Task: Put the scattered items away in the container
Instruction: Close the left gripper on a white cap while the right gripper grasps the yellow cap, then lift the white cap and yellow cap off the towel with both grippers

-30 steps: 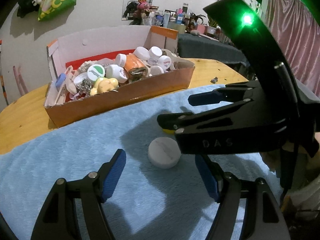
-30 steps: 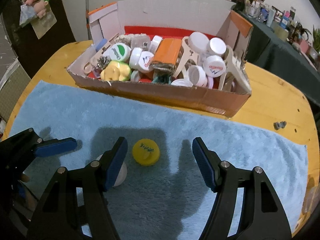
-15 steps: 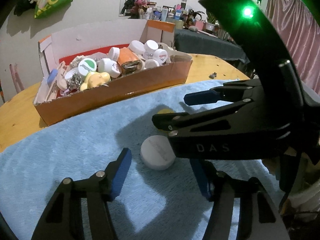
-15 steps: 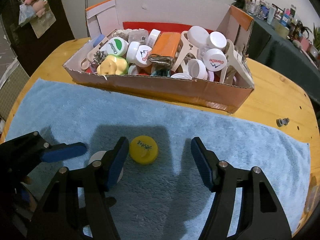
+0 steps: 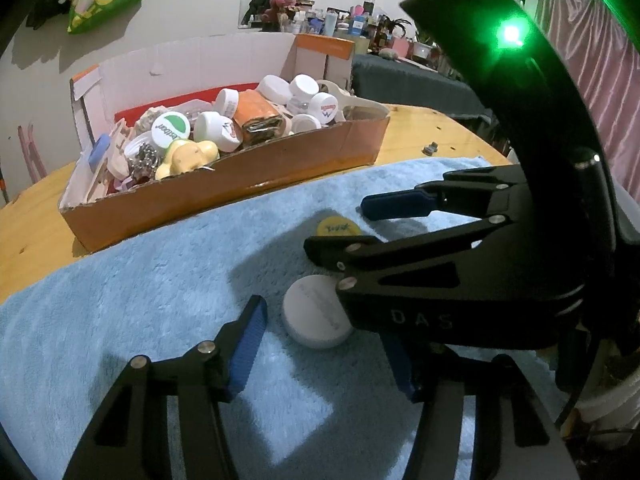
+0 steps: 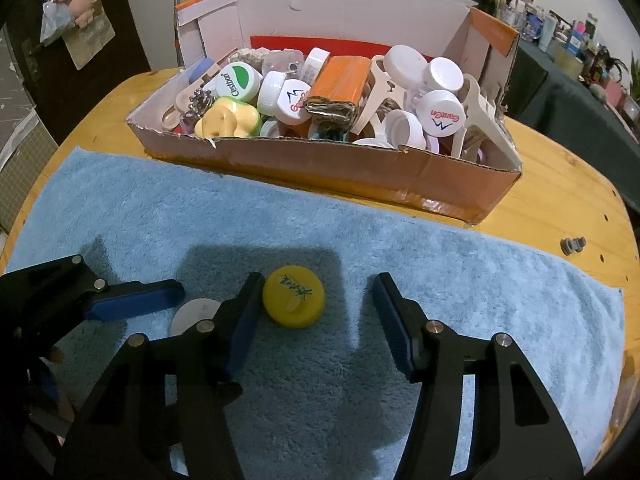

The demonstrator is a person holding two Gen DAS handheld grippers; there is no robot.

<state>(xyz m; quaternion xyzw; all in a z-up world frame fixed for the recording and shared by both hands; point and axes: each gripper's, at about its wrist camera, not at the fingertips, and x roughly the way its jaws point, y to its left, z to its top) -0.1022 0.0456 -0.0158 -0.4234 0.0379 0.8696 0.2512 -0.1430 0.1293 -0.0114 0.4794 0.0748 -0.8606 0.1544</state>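
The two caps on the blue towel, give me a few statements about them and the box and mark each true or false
1. The yellow cap lies on the blue towel, outside the cardboard box. True.
2. The white cap is already in the box. False: it lies on the towel between the fingers of the left hand-held gripper.
3. The right hand-held gripper has lifted the yellow cap. False: the cap rests on the towel between its closing jaws.
4. The box holds many caps and other small items. True.
5. The towel covers the whole wooden table. False: bare wood shows around it.
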